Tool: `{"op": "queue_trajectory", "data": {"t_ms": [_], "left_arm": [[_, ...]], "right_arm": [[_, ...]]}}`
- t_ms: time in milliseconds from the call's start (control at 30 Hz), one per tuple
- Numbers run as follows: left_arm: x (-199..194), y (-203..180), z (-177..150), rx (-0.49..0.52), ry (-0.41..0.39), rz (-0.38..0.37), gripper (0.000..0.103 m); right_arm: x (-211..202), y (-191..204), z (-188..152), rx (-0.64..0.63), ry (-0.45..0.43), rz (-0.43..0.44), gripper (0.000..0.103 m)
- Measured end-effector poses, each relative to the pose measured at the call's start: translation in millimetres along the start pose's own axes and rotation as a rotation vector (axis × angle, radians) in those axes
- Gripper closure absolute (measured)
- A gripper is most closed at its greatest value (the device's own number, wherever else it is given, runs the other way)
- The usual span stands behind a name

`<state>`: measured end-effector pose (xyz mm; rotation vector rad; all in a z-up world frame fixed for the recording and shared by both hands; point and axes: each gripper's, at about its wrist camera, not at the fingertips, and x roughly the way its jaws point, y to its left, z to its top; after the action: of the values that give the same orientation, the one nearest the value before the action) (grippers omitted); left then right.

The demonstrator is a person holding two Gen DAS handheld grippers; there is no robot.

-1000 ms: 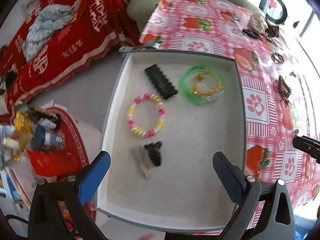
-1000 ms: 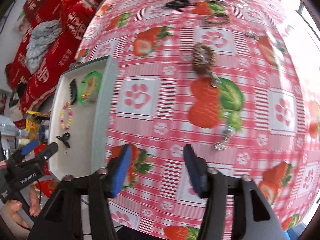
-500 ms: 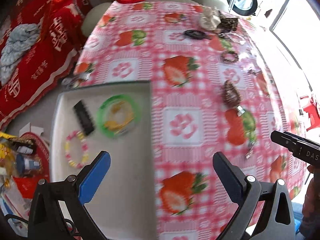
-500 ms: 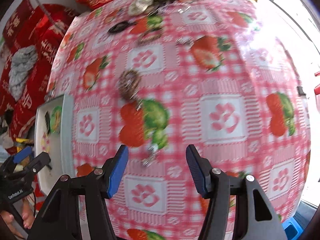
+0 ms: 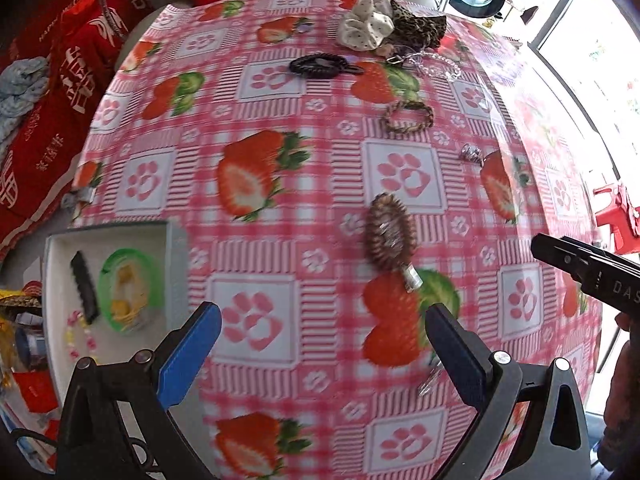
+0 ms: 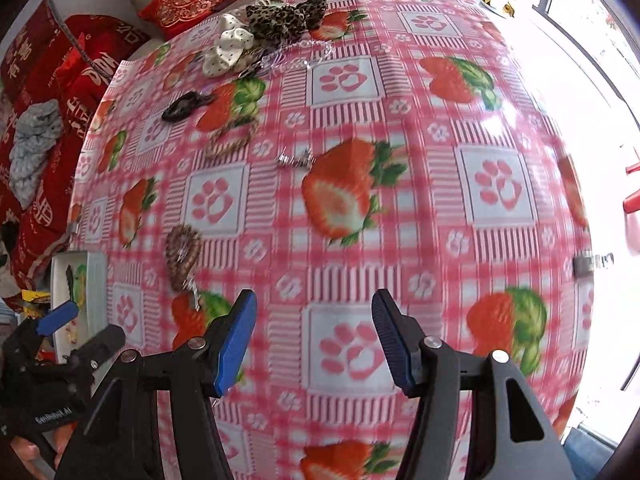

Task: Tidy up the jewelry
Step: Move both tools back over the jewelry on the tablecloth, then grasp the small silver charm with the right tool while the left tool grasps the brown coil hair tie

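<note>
My left gripper (image 5: 322, 316) is open over the strawberry tablecloth, with nothing between its fingers. A brown coiled bracelet (image 5: 390, 232) with a silver charm lies just beyond its dark finger. The white tray (image 5: 176, 264) sits at the far left and holds a black clip (image 5: 84, 280), a green bangle (image 5: 130, 288) and a bead bracelet (image 5: 80, 336). My right gripper (image 6: 314, 300) is also open and empty, to the right of the brown bracelet (image 6: 183, 252). Farther back lie a braided bracelet (image 5: 408, 116), a black hair tie (image 5: 318, 66) and a silver piece (image 5: 472, 154).
A white scrunchie (image 5: 364, 28), a leopard scrunchie (image 5: 420, 26) and a clear chain (image 5: 432, 64) lie at the table's far end. Red cushions (image 5: 60, 92) lie beyond the left edge. Metal clips (image 6: 582, 264) hold the cloth at the table's edges. A small silver clip (image 5: 430, 380) lies by the left gripper.
Both grippers have swept right, from over and beside the tray to the middle of the table. The tray has slid to the far left of both views. Both stayed open.
</note>
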<state>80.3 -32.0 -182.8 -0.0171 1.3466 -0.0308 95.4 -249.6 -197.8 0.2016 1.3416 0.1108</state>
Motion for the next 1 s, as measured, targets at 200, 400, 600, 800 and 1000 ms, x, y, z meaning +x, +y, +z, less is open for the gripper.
{"op": "queue_trajectory", "data": {"t_ms": [200,400,600,800,1000], "left_arm": [[13,-3,25,-0.03,-0.006,-0.006,0.0],[33,3,43,-0.052,0.014,-0.009,0.009],[50,-7,50,0.009,0.035,-0.016,0.024],[64,-13,54,0.021,0.061,-0.035,0.026],[69,-19,59,0.029,0.064,-0.061,0.043]], "right_arm": [[12,-2,28,-0.042,-0.002,0.014,0.04],[29,4,49,-0.103,0.008,0.02,0.04],[40,8,65,-0.146,0.0,0.009,0.04],[52,14,76,-0.184,-0.004,-0.009,0.04],[68,29,85,-0.256,-0.016,-0.048,0.04]]}}
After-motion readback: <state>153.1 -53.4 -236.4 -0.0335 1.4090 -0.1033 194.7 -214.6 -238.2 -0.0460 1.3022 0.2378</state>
